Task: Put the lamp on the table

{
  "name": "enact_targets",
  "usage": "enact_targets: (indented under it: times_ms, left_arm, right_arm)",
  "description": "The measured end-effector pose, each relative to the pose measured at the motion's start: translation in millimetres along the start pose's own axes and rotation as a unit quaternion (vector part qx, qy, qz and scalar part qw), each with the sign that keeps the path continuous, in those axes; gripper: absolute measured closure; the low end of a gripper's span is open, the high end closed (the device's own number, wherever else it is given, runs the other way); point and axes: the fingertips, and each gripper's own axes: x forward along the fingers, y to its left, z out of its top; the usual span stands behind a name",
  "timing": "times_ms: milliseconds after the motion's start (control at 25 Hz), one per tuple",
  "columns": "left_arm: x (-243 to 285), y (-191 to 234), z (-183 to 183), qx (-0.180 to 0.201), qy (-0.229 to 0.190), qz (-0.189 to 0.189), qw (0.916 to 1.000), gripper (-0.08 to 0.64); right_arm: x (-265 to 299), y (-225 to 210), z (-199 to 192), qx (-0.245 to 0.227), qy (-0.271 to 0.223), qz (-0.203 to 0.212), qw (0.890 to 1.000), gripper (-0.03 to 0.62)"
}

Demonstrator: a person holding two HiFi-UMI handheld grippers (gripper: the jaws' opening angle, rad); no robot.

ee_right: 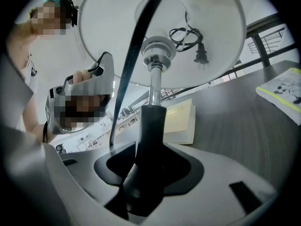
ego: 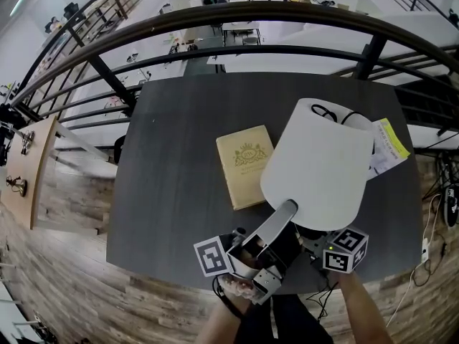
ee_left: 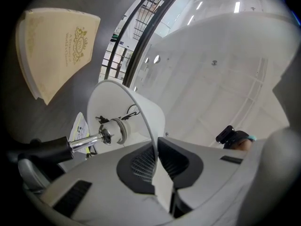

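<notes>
The lamp has a white shade (ego: 319, 163), a chrome rod (ee_right: 153, 81) and a black stem (ee_right: 149, 135). It hangs tilted over the near right part of the dark grey table (ego: 179, 192). My left gripper (ego: 287, 210) is shut on the shade's lower rim, whose thin wall (ee_left: 153, 140) runs between its jaws. My right gripper (ee_right: 148, 173) is shut on the black stem; in the head view only its marker cube (ego: 346, 250) shows below the shade. The lamp's plug and coiled cord (ee_right: 190, 41) lie inside the shade. The lamp's foot is hidden.
A yellow book (ego: 245, 165) lies mid-table, just left of the shade. A printed booklet (ego: 389, 145) lies at the table's right edge. A dark metal railing (ego: 215, 20) curves behind the table. Wooden floor (ego: 72, 264) surrounds the table.
</notes>
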Motion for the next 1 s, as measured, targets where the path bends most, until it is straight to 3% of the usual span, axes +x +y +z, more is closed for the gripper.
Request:
enact_targets:
  times_ms: [1000]
  left_arm:
    - [-12.1,-0.3,1.1,0.006,-0.010,-0.018,0.9998,0.518]
  right_arm:
    - [1.7,-2.3,-3.9,-0.026,-0.010,0.006,1.000,0.397]
